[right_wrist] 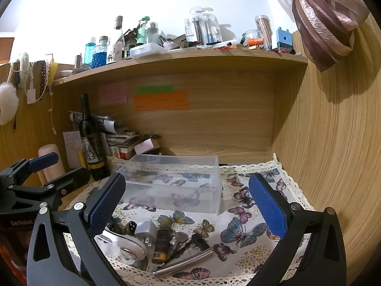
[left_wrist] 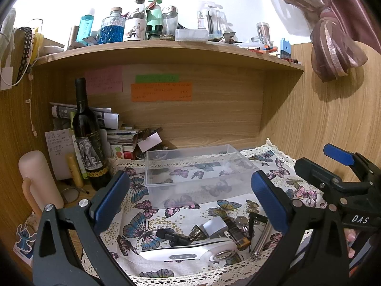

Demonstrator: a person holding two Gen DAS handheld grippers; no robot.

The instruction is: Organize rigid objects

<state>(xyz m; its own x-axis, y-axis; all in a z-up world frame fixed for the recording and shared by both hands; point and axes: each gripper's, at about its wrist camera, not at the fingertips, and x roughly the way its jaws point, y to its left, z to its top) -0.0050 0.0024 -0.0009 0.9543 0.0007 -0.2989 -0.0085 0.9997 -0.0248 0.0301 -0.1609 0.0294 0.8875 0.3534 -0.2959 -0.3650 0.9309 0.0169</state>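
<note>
A clear plastic box (left_wrist: 197, 174) stands empty on a butterfly-print cloth (left_wrist: 152, 217); it also shows in the right wrist view (right_wrist: 173, 186). In front of it lies a pile of small items: a white handheld device (left_wrist: 190, 253), a white plug adapter (left_wrist: 215, 227), a brown lighter (right_wrist: 162, 243), keys (right_wrist: 178, 237) and a metal rod (right_wrist: 185, 262). My left gripper (left_wrist: 190, 202) is open and empty above the pile. My right gripper (right_wrist: 188, 205) is open and empty, beside it on the right. The right gripper also shows in the left wrist view (left_wrist: 338, 166).
A dark wine bottle (left_wrist: 89, 140), a pink flask (left_wrist: 39, 181) and stacked papers (left_wrist: 107, 124) stand at the left. A cluttered wooden shelf (left_wrist: 166, 52) hangs above. Wooden walls close the back and the right side (right_wrist: 333, 143).
</note>
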